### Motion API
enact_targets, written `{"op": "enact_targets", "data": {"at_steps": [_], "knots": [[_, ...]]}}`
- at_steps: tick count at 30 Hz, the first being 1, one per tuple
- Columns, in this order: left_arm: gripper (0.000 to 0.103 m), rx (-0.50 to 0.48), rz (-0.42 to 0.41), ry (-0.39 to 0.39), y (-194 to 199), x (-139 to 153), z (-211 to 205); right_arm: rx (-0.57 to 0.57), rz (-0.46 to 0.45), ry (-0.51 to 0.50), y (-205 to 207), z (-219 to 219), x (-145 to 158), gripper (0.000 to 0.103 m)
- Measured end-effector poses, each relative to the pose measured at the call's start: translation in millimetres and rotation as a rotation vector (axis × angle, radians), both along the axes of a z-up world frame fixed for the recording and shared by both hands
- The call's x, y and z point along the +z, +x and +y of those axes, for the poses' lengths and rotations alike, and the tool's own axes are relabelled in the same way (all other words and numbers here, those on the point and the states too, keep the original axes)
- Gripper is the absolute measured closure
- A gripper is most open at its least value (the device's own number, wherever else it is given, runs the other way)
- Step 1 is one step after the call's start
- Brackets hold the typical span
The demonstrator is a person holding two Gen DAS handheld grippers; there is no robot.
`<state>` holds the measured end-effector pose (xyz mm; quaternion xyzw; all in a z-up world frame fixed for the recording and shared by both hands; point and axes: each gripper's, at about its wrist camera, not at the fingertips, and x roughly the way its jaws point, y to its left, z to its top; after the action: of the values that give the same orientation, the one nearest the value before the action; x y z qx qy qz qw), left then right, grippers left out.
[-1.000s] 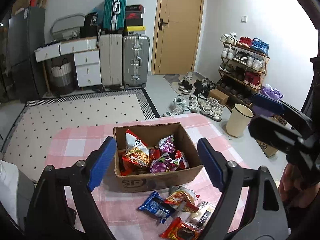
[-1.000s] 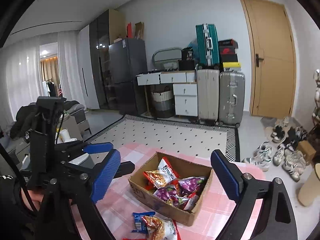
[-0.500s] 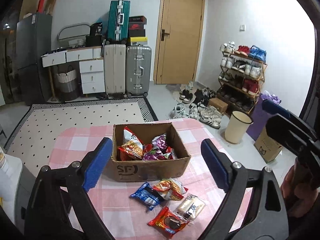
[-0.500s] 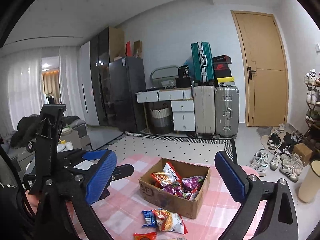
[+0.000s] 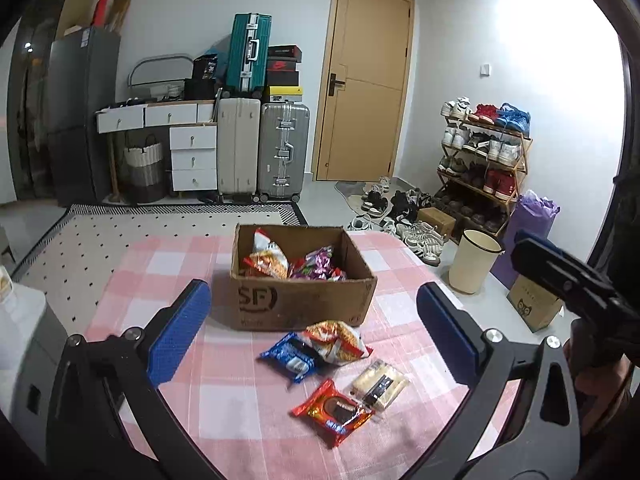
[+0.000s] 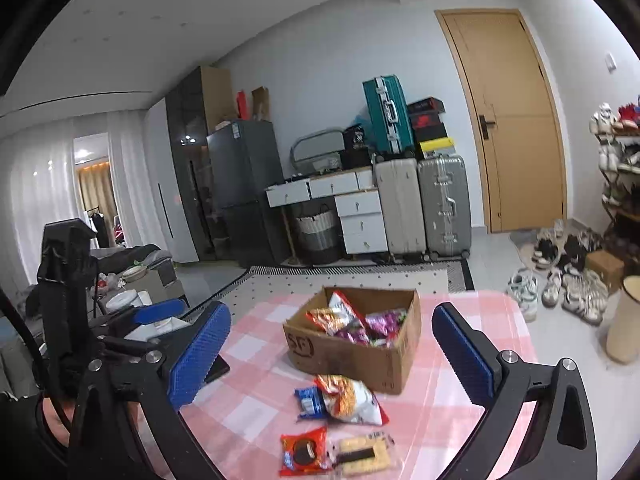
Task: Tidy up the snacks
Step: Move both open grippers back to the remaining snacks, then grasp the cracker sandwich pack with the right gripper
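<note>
A brown cardboard box (image 5: 304, 304) stands on the pink checked tablecloth (image 5: 160, 272), holding several snack bags. In front of it lie a blue cookie packet (image 5: 292, 358), an orange chip bag (image 5: 336, 342), a red cookie pack (image 5: 332, 410) and a pale cracker pack (image 5: 378, 386). My left gripper (image 5: 312, 288) hovers short of the box, its jaws opening with nothing between them. My right gripper (image 6: 330, 310) is likewise back from the box (image 6: 348, 354), jaws opening and empty; the chip bag (image 6: 350, 400) and red pack (image 6: 302, 454) lie below it.
A cream bin (image 5: 474, 260), a purple bag and a shoe rack (image 5: 484, 160) stand right of the table, with loose shoes on the floor. Suitcases (image 5: 282, 152) and drawers line the far wall. A white object (image 5: 20, 320) sits at the table's left.
Both grippers have drawn back from the box and their jaws have widened. The box looks smaller and the loose packets in front of it have come fully into view.
</note>
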<state>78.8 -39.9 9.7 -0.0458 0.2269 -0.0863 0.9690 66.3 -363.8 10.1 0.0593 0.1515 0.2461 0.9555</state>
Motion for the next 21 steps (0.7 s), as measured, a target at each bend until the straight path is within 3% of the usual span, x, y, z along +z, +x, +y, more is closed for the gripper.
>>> {"op": "enact_targets", "data": {"at_steps": [4,15,21], "knots": [[0.0,0.019,0.018,0.011,-4,-30,5,-0.028,0.06,-0.008,3,-3,-28,0.0],[0.001,0.027,0.193,-0.048,24,-130,23,-0.036,0.29,-0.07,40,5,-117,0.0],[0.001,0.029,0.21,-0.046,27,-157,26,0.005,0.425,-0.117,68,17,-161,0.0]]}}
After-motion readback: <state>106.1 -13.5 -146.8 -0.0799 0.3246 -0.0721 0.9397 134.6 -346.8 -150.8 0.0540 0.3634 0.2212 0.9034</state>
